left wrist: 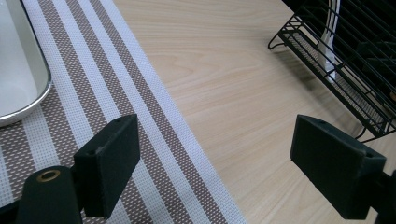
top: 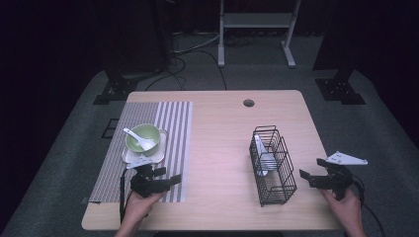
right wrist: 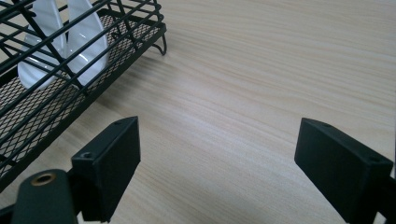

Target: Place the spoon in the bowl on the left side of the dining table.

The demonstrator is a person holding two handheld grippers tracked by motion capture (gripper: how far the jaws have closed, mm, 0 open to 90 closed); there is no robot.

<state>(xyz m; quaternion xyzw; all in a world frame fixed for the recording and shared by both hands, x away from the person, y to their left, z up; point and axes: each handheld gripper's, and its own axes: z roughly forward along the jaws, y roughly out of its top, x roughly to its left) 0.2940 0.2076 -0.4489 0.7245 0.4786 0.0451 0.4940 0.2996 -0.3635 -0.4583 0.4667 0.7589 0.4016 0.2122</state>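
Spoons: white, glossy, ceramic-looking, two of them by the right tool's view. Lean side by side inside the black wire basket, scoops low toward the near end, handles rising toward the far end, so the long axis runs near to far with a slight upward tilt. Show again as a white strip behind the wires in the left tool's view.

Basket: oblong, open on top, mesh floor, right of centre on the pale wooden worktop, its length running near to far. Holds the two spoons and nothing else that can be made out.

Third white spoon: lies in the green bowl, handle over the rim toward far left, scoop toward near right. Bowl sits on a pale tray, tray on the striped placemat at the left of the worktop.

Left tool: jaws wide apart, holding nothing, over the near right part of the placemat, just near of the tray, aimed right toward the basket.

Right tool: jaws likewise spread and empty, just right of the basket, aimed left, bare wood between the jaws.
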